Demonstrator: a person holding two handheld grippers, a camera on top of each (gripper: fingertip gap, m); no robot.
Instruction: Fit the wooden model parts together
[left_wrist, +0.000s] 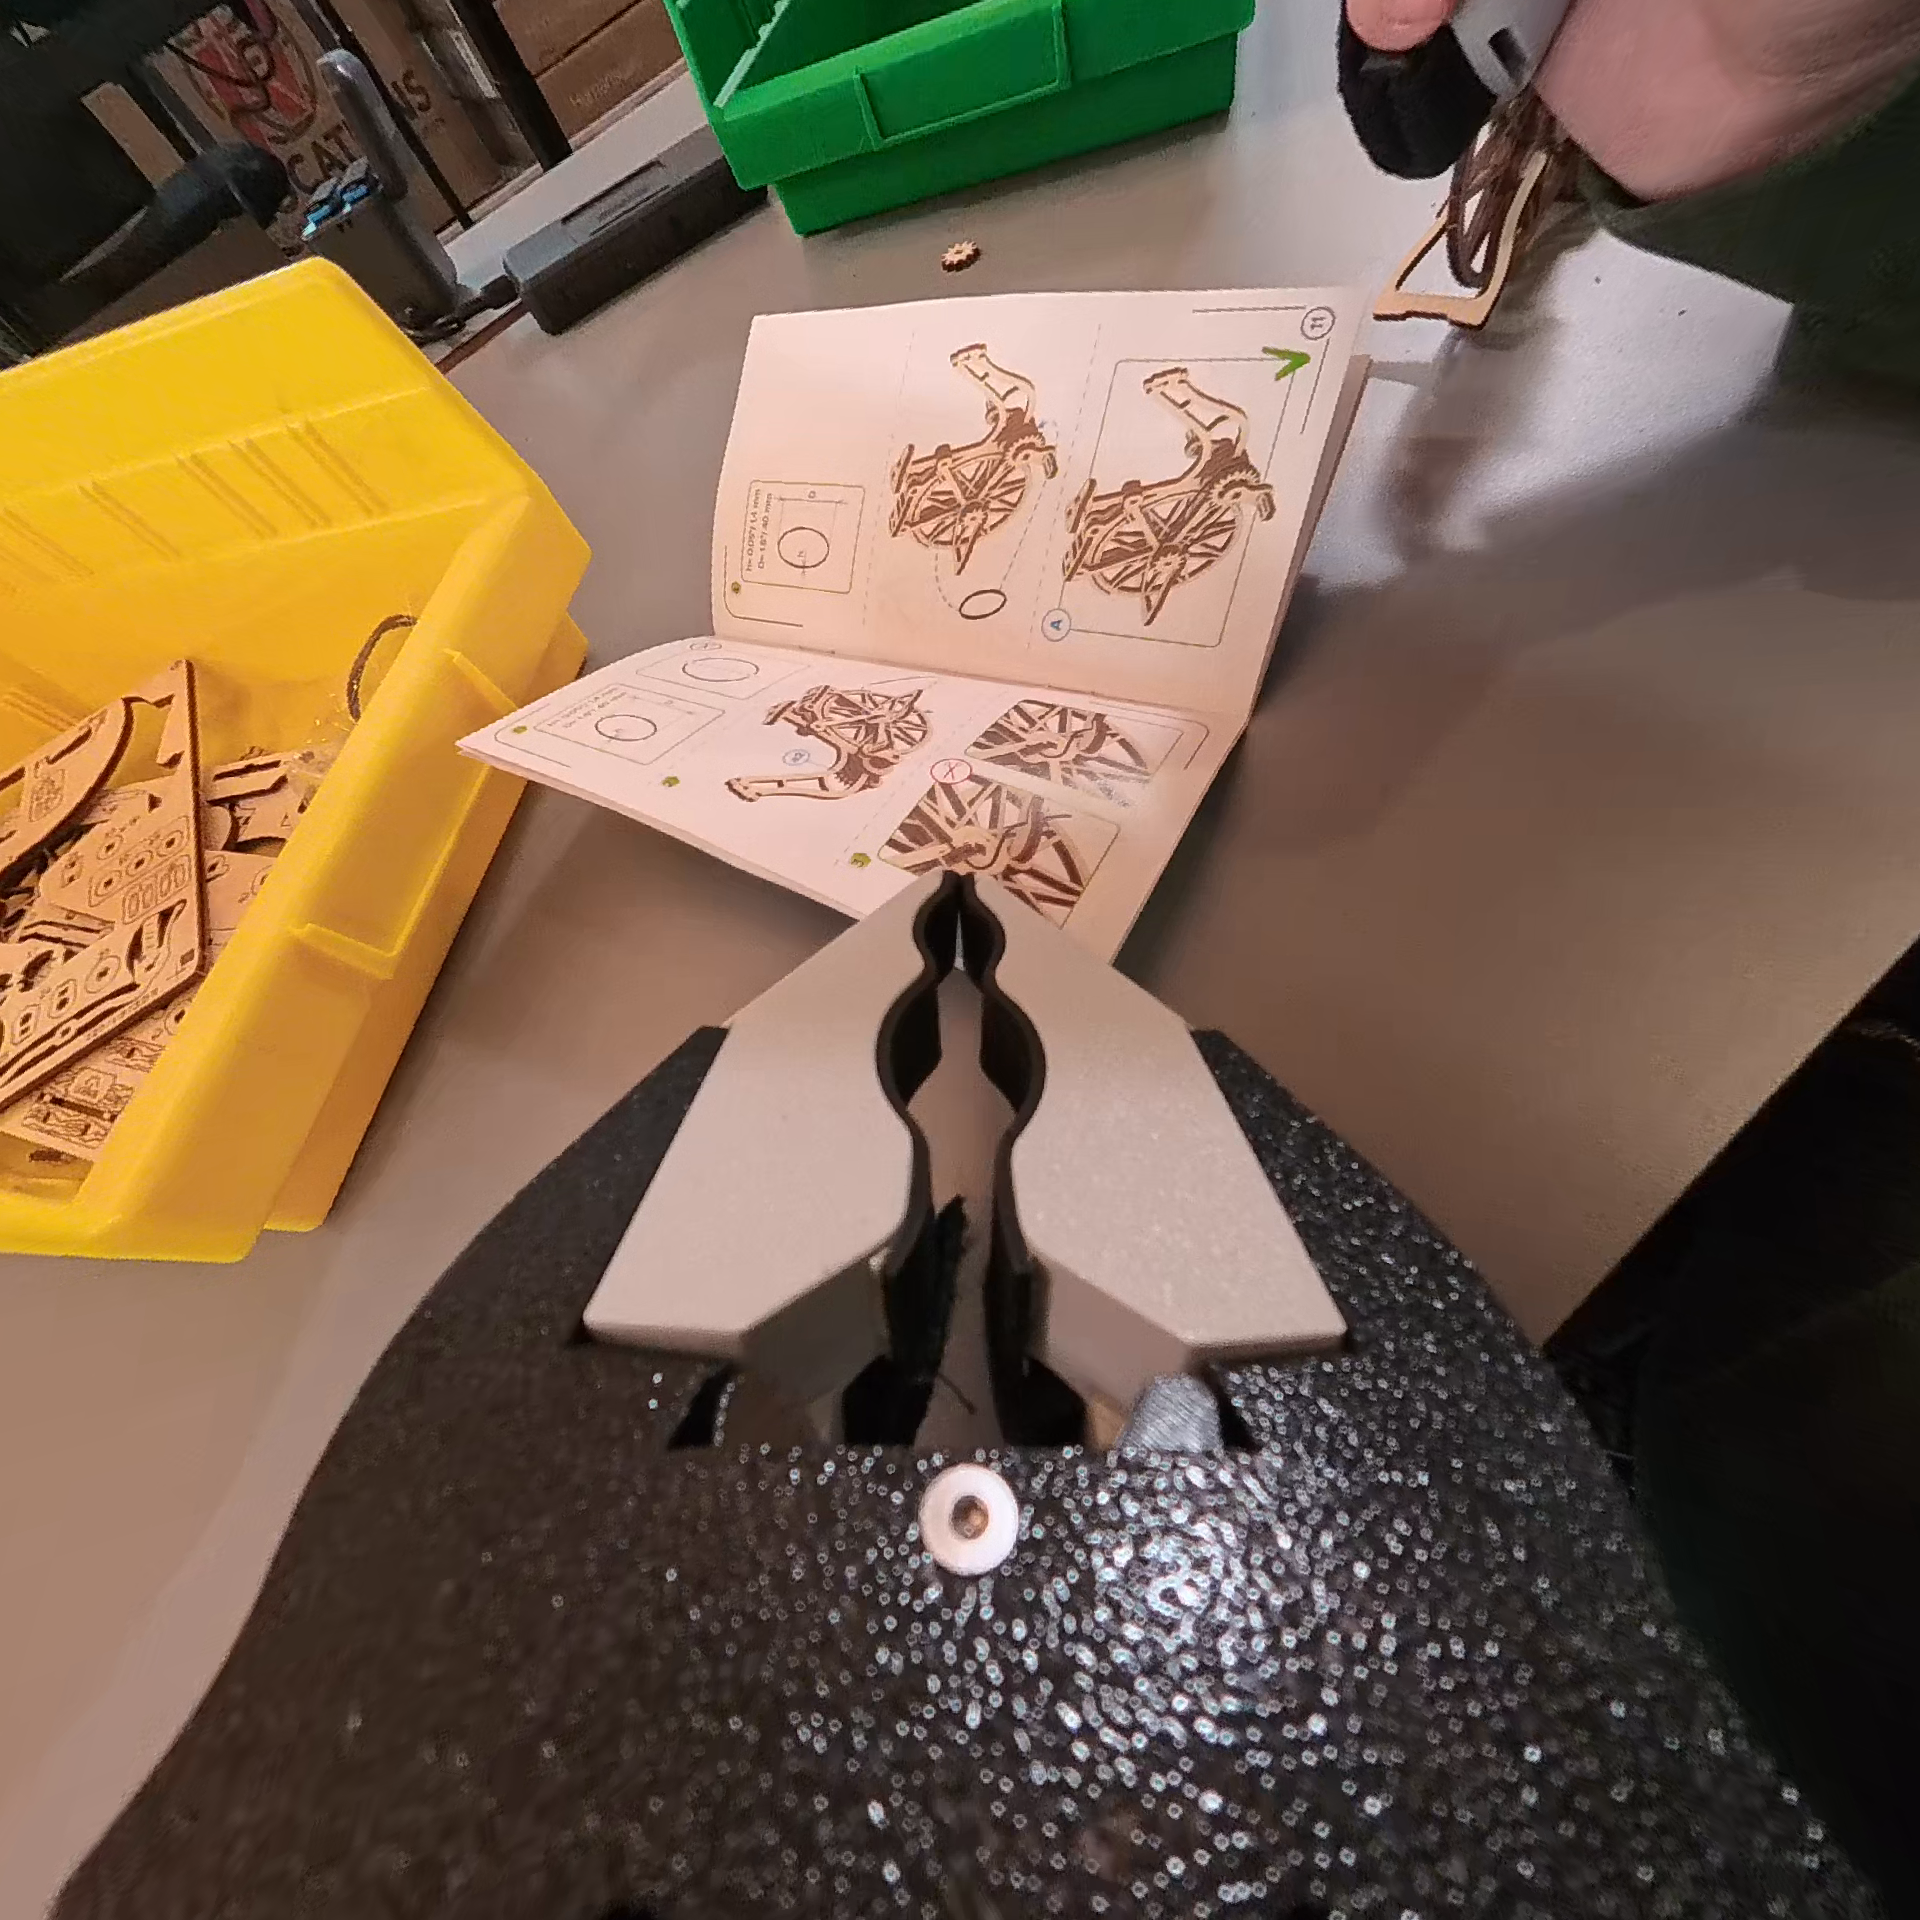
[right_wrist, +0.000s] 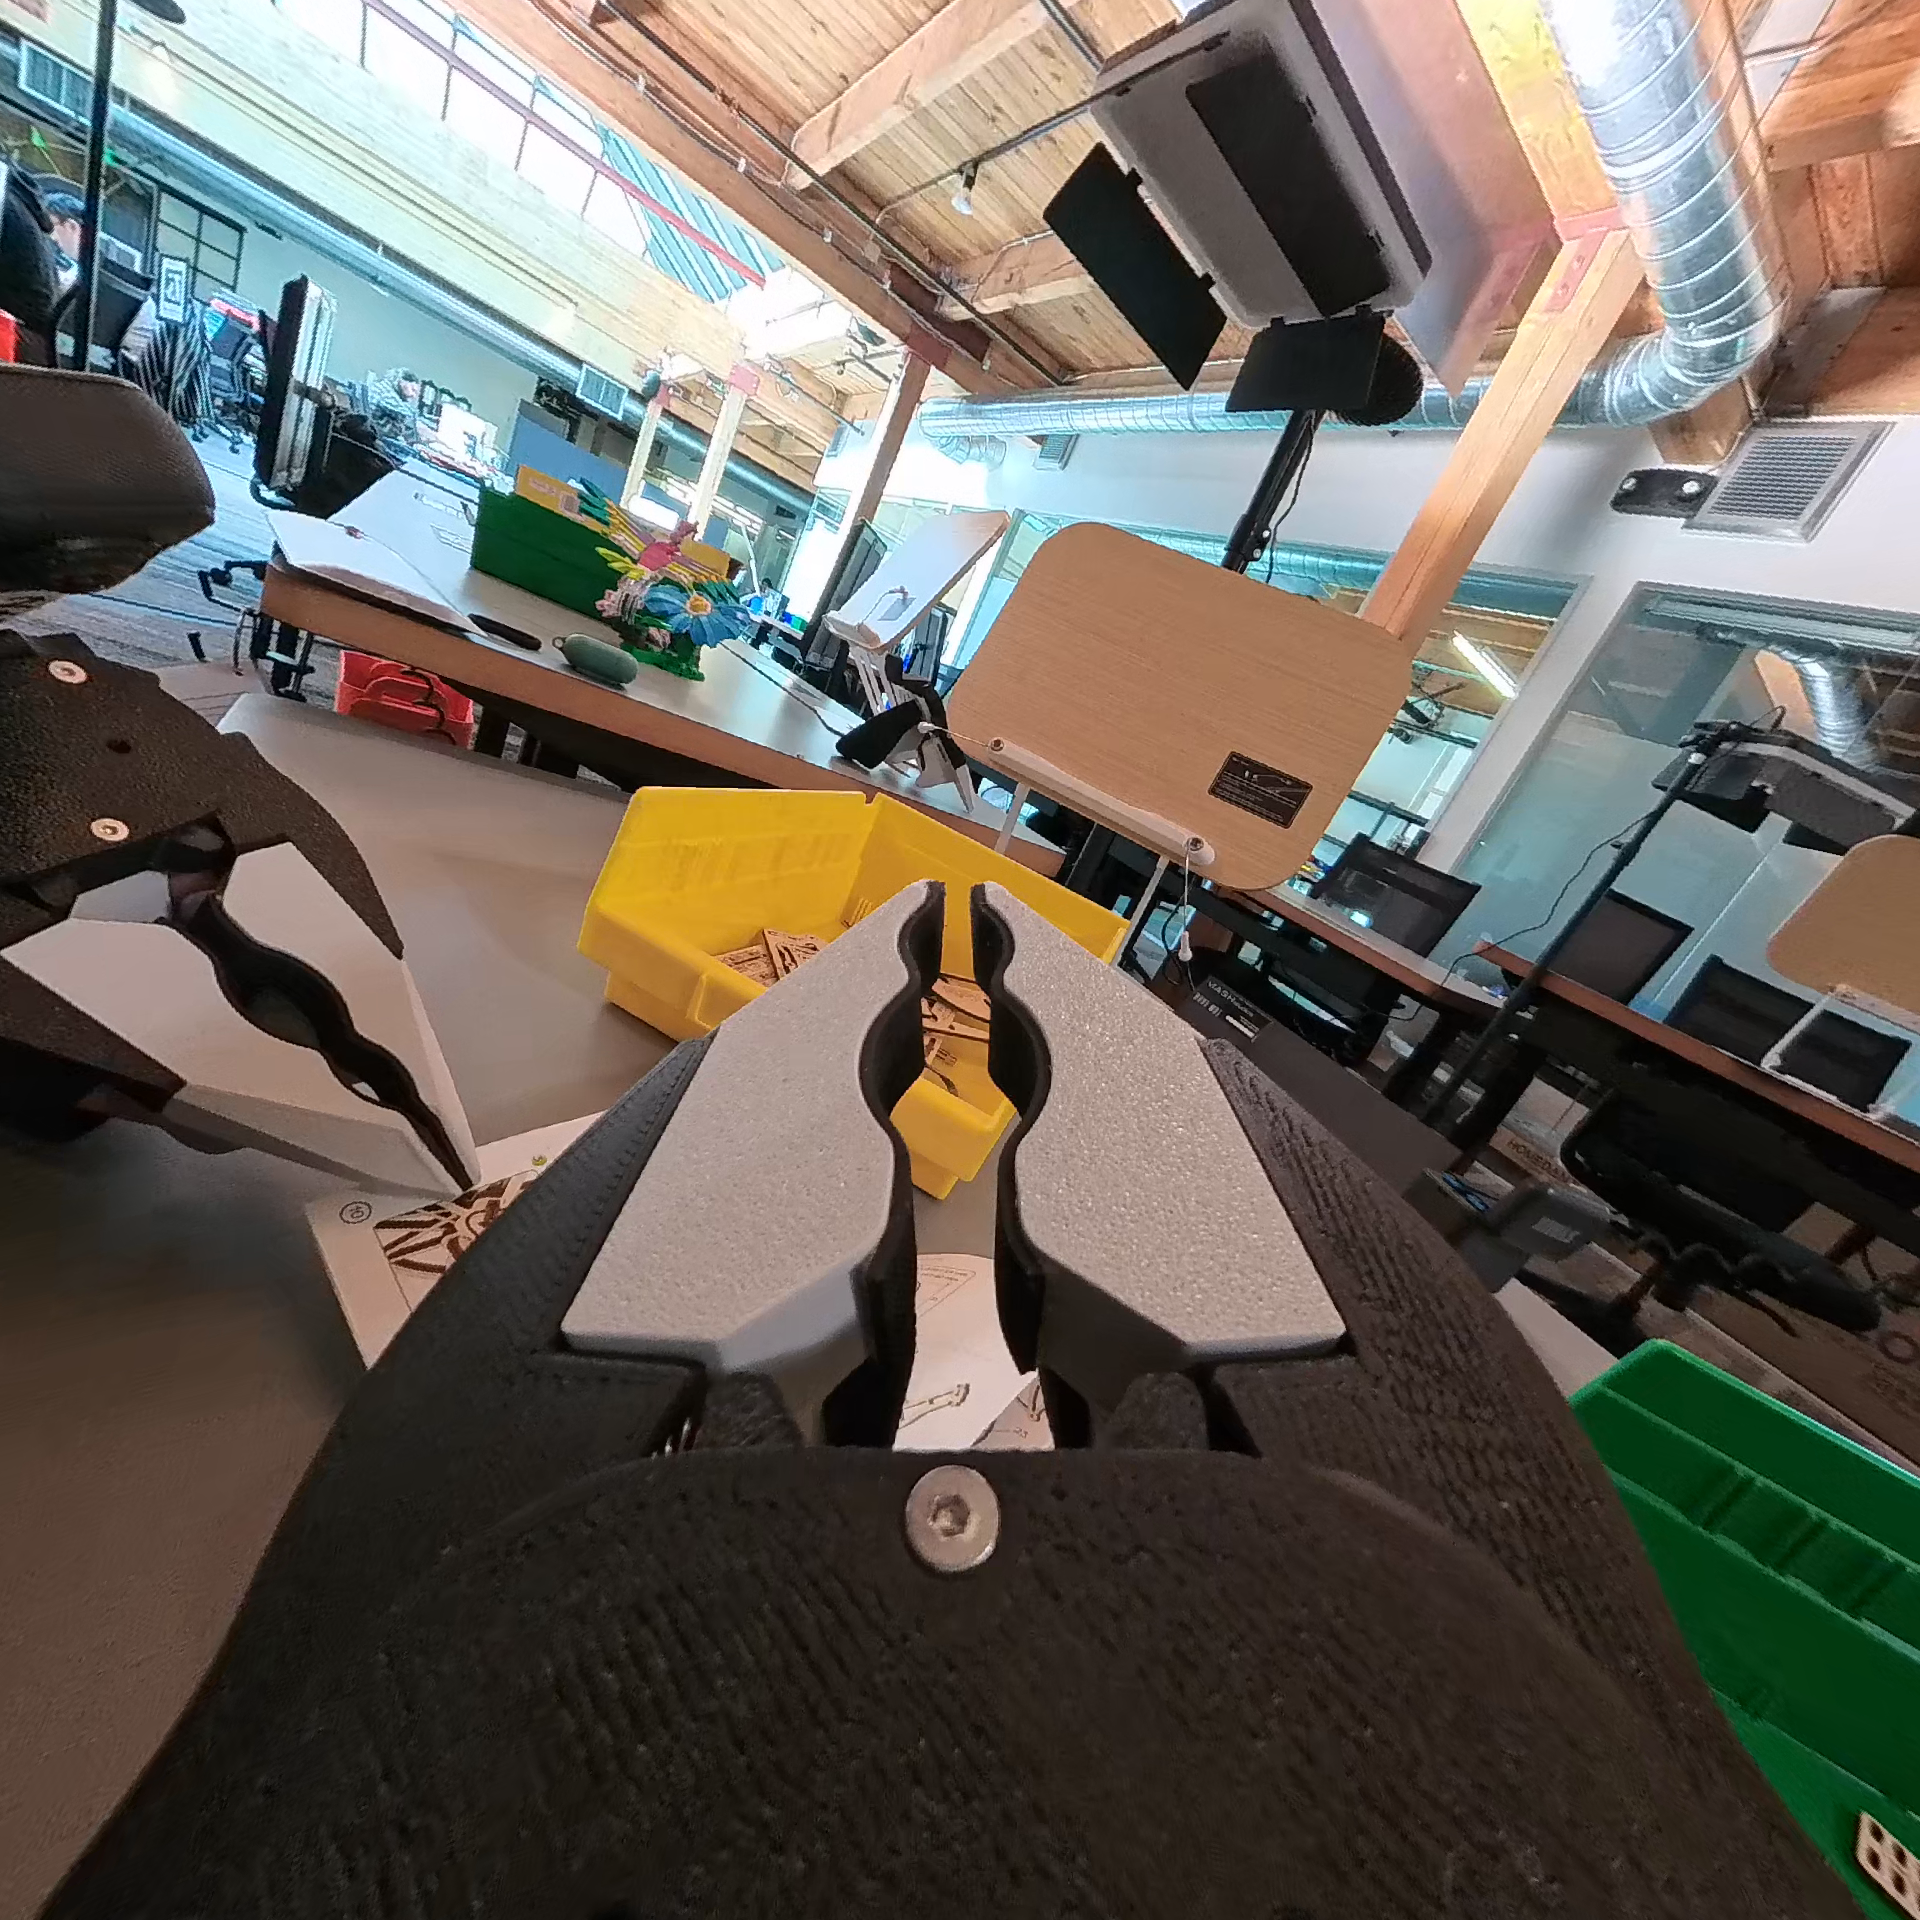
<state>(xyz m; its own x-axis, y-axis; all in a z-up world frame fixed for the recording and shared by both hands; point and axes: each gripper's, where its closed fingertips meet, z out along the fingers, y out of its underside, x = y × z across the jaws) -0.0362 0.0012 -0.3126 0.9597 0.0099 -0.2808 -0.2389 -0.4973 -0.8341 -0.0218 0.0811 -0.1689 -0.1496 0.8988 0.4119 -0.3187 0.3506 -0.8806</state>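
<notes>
My left gripper (left_wrist: 958, 885) is shut, with its tips resting on the near page of the open instruction booklet (left_wrist: 997, 520). It also shows in the right wrist view (right_wrist: 457, 1174), tip down on the booklet (right_wrist: 416, 1226). My right gripper (right_wrist: 958, 896) is raised and tilted up. Its jaws are all but shut, with a thin gap and nothing between them. A partly built wooden model (left_wrist: 1475, 239) stands at the far right of the table, under the hand (left_wrist: 1683, 94) that holds the right gripper. Wooden part sheets (left_wrist: 94, 862) lie in the yellow bin (left_wrist: 312, 582).
A green bin (left_wrist: 935, 94) stands behind the booklet and also shows in the right wrist view (right_wrist: 1766, 1579). A small wooden gear (left_wrist: 954, 256) lies loose in front of it. The yellow bin (right_wrist: 748, 862) lies beyond my right gripper. The table edge (left_wrist: 1662, 1195) runs along the right. The gap from one gripper's tips to the other's is roughly 15 cm.
</notes>
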